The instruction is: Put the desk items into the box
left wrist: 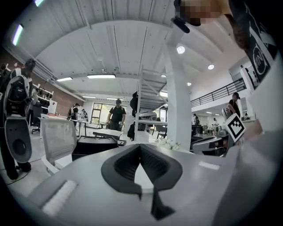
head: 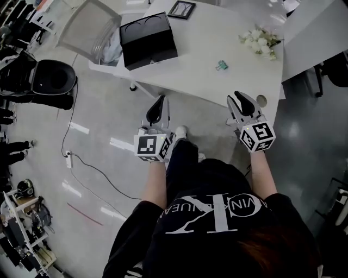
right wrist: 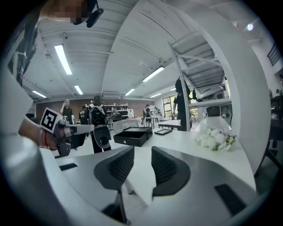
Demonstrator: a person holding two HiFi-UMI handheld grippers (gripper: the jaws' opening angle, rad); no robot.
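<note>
A black box [head: 148,39] stands open-topped on the white table's [head: 217,38] far left part. A small dark picture frame [head: 181,9] lies behind it. A bunch of white flowers [head: 261,42] rests at the far right, and a green binder clip [head: 221,65] lies in the middle. My left gripper [head: 159,102] hangs over the floor short of the table edge, its jaws shut with nothing in them. My right gripper [head: 242,99] is at the table's near edge, jaws a little apart and empty. The right gripper view shows the box [right wrist: 132,135] and the flowers [right wrist: 213,137] ahead.
A mesh office chair [head: 89,27] stands left of the table by the box. A black round-topped machine [head: 51,79] sits on the floor further left, with a cable [head: 92,168] trailing from it. A second table [head: 321,38] adjoins on the right. People stand far off in the room.
</note>
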